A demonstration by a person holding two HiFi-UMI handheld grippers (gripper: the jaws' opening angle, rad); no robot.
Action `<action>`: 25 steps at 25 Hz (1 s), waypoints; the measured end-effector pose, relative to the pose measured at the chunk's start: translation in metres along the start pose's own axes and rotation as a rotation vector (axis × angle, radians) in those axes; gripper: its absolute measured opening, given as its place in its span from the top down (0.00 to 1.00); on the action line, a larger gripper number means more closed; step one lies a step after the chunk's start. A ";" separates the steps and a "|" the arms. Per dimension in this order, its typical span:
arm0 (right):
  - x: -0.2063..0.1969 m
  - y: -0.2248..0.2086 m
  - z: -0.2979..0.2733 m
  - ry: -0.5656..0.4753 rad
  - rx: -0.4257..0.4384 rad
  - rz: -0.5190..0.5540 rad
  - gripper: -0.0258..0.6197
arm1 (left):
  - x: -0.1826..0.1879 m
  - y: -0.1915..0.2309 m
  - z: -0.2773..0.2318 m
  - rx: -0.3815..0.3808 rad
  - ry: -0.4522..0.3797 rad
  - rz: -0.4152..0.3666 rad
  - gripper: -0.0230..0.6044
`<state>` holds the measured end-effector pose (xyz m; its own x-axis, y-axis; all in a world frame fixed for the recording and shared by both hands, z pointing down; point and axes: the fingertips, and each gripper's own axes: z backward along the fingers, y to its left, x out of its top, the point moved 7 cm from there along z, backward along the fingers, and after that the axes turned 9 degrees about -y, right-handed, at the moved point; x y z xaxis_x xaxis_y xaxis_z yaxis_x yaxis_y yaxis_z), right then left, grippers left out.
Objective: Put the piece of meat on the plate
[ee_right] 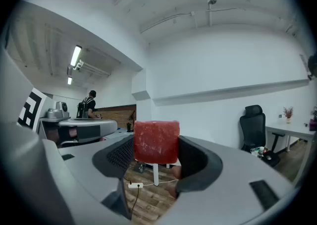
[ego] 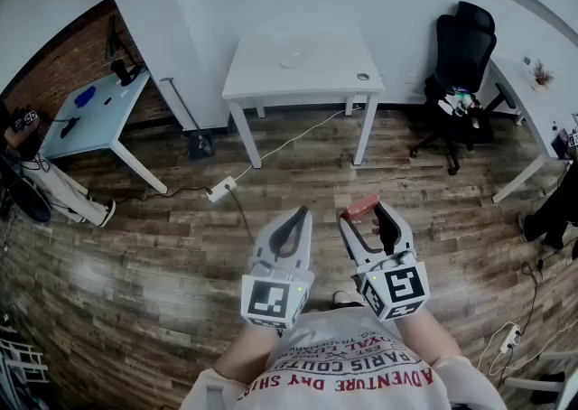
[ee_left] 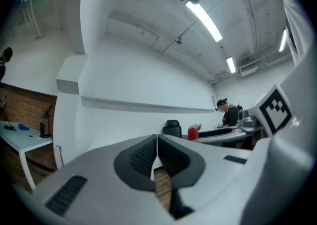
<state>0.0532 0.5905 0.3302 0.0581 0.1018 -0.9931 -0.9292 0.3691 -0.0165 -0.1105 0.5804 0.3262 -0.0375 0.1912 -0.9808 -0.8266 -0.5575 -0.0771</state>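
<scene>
My right gripper is shut on a red piece of meat, held level in the air close to my body. The meat fills the gap between the jaws. Beside it, my left gripper is shut, its tips meeting with nothing between them. A white plate lies on the white table against the far wall, well ahead of both grippers. In the left gripper view the meat shows as a small red block at the right.
A black office chair stands right of the table. A cable and power strip lie on the wooden floor in front of the table. A light blue desk stands at the left. A person stands far off in both gripper views.
</scene>
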 end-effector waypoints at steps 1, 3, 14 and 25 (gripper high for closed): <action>-0.001 -0.001 -0.001 0.002 0.001 0.000 0.52 | 0.002 0.000 -0.002 -0.006 -0.003 -0.003 0.95; -0.002 -0.001 -0.004 0.007 0.003 -0.001 0.52 | 0.004 0.000 -0.005 -0.011 -0.007 -0.005 0.95; -0.008 0.011 -0.023 0.019 -0.008 -0.032 0.52 | -0.004 0.030 -0.001 -0.007 0.006 0.009 0.95; -0.032 -0.045 -0.066 0.041 0.021 -0.101 0.52 | -0.037 0.034 -0.064 -0.007 0.040 0.062 0.95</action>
<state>0.0685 0.5094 0.3549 0.1355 0.0254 -0.9904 -0.9115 0.3951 -0.1146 -0.1013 0.5028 0.3489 -0.0658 0.1244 -0.9900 -0.8194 -0.5730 -0.0176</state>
